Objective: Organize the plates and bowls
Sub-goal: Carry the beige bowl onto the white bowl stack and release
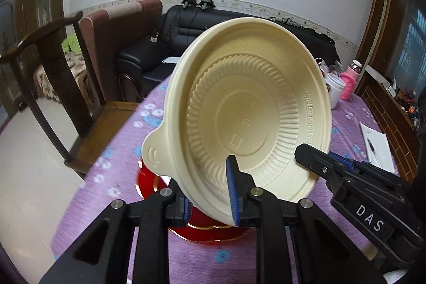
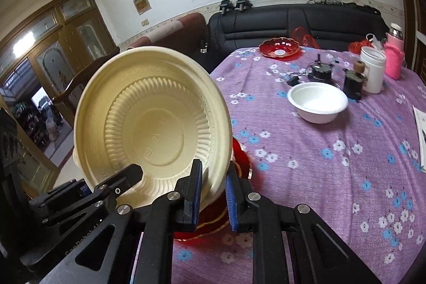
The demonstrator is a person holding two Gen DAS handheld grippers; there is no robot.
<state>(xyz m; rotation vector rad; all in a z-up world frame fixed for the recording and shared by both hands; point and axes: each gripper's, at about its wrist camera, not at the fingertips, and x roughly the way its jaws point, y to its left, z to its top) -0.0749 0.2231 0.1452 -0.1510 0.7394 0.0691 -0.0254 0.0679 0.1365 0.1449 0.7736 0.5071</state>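
A cream plastic bowl (image 1: 247, 108) with a tab handle is held tilted above the table, its inside facing both cameras. My left gripper (image 1: 210, 201) is shut on its lower rim. My right gripper (image 2: 213, 193) is shut on the rim too (image 2: 151, 124), and its finger (image 1: 314, 159) shows at the bowl's right edge in the left wrist view. A red plate (image 1: 202, 228) lies on the table right under the bowl; it also shows in the right wrist view (image 2: 210, 222). A white bowl (image 2: 316, 103) and a red dish (image 2: 279, 47) sit farther back.
The table has a purple flowered cloth (image 2: 332, 177). At its far right stand a white jar (image 2: 372, 68), a pink bottle (image 2: 394, 55) and small dark items (image 2: 351, 84). Paper with a pen (image 1: 375, 145) lies at the right. A wooden chair (image 1: 66, 103) stands left of the table.
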